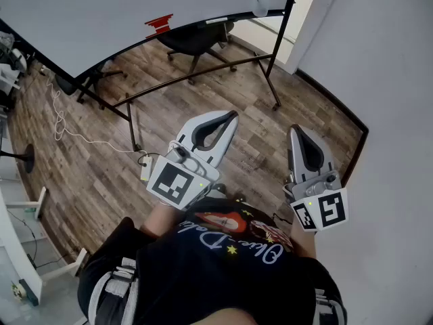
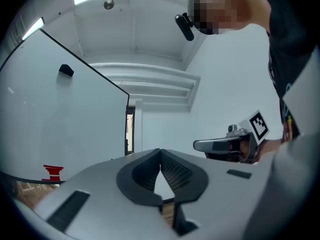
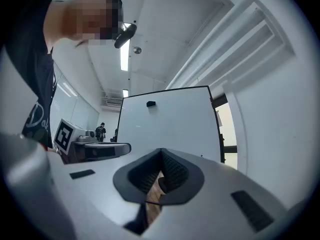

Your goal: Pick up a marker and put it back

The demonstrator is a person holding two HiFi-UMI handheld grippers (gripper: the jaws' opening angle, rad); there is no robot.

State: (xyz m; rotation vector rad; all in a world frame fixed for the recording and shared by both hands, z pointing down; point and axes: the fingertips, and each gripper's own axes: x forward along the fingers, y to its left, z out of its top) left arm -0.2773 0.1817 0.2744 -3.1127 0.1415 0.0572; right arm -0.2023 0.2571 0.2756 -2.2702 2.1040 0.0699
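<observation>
In the head view the person looks down over a dark printed shirt (image 1: 223, 256) at both tools held out level above a wood-plank floor (image 1: 88, 161). The left tongs (image 1: 232, 117) sit at the centre of the frame and the right tongs (image 1: 298, 131) to the right of them, well apart from each other. The left tongs (image 2: 160, 154) are pressed together at the tips, and only the moulded hollow between the ribbed pads stays free, with nothing in it. The right tongs (image 3: 161, 151) are likewise pressed together and pinch nothing. Each gripper view also shows the other tool off to its side at about the same height. A large whiteboard (image 1: 135, 12) fills the upper left of the head view on a black tubular stand (image 1: 203, 73). A red thing (image 1: 160, 24) sits at its lower edge, and it also shows at the lower left of the left gripper view (image 2: 52, 172). A small dark block (image 2: 66, 70) clings to the board's face. A black office chair (image 1: 199, 39) stands just behind the stand, and a white cable (image 1: 61, 120) trails across the floor at the left. The marker cannot be picked out in any view. A small pale thing with a bluish tip (image 1: 259, 7) sits by the board's upper right edge, too small to identify.
</observation>
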